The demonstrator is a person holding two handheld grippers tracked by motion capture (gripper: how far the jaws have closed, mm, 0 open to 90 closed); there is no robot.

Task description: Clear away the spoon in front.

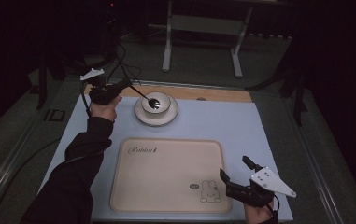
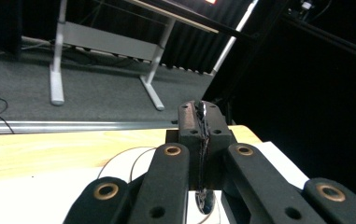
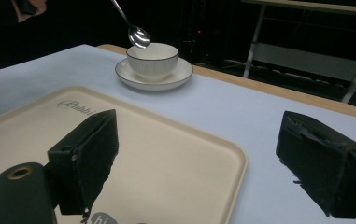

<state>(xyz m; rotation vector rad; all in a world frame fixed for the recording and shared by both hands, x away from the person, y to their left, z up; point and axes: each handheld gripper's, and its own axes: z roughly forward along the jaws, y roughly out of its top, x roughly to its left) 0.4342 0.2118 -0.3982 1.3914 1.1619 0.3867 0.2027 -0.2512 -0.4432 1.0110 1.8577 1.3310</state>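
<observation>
— While the left gripper (image 1: 128,85) hangs over the far side of the table, what is it carrying?

— A metal spoon (image 1: 148,99), thin-handled and shiny, with a small oval bowl that catches the light. The jaws are clamped tight on the handle; from the left gripper view you see the handle (image 2: 202,140) pinched edge-on between the two black pads.

— And where does the bowl of the spoon sit?

— Just above the mouth of a white teacup (image 1: 156,104), at its rim or barely over it; from the right gripper view the spoon (image 3: 137,33) hangs tilted, handle rising up and away to the left. The cup (image 3: 152,59) has a dark line round its rim and stands on a matching saucer (image 1: 156,117) on the pale blue mat (image 1: 241,126).

— The other hand?

— The right gripper (image 1: 234,172) rests near the front right corner, beside a cream tray (image 1: 166,177) with a rabbit drawing. Its jaws stand wide apart, nothing between them.
</observation>
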